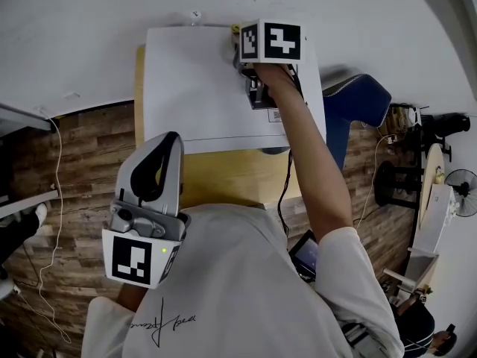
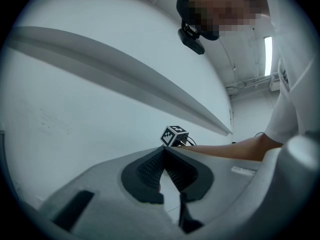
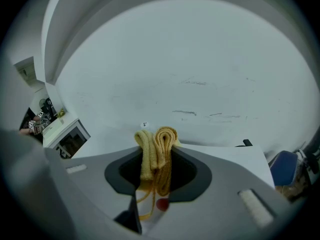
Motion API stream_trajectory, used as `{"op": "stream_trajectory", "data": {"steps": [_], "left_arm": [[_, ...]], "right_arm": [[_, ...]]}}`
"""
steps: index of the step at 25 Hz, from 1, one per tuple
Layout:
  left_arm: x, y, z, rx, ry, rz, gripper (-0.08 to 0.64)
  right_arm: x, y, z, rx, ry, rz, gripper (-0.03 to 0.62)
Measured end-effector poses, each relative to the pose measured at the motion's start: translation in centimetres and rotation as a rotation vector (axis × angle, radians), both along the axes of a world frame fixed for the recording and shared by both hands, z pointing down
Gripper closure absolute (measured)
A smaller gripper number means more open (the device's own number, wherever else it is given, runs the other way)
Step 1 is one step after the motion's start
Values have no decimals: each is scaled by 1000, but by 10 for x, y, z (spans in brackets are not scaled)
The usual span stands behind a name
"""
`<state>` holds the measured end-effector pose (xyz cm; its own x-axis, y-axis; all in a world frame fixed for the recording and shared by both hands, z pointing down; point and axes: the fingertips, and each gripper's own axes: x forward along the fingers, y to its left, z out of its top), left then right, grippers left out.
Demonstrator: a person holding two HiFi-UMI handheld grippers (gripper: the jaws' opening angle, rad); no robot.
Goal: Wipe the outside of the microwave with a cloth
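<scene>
Lab-type rm — floor cables [image 1: 59,162], fan [image 1: 463,191], equip stands [image 1: 387,181]

two grey handheld two-jaw grippers are showing: one left gripper [image 1: 170,140] and one right gripper [image 3: 158,145]. two black-and-white marker cubes [image 1: 272,42] are riding on them, one on each gripper. one folded yellow cloth [image 3: 162,138] is appearing. one white box-shaped microwave [image 1: 194,88] is sitting on one light wooden table [image 1: 223,179]. one blue padded chair [image 1: 359,101] is standing just beside that table. one person in one white t-shirt [image 1: 238,289] is holding both grippers.
</scene>
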<state>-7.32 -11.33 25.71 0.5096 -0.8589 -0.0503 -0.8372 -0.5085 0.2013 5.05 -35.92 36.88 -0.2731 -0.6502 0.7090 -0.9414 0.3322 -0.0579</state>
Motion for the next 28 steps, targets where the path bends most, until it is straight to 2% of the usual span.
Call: {"op": "stream_trajectory", "data": {"steps": [14, 19, 24, 28], "left_arm": [[-14, 10, -2, 3, 0, -43, 561], [-16, 14, -5, 5, -4, -59, 561], [-16, 19, -7, 11, -5, -68, 561], [-14, 24, -6, 1, -11, -70, 561]], "right_arm": [[-66, 12, 0, 1, -48, -82, 472], [-93, 16, 0, -19, -106, -118, 472], [-118, 19, 0, 0, -102, -145, 472], [-139, 22, -1, 4, -134, -170, 472]]}}
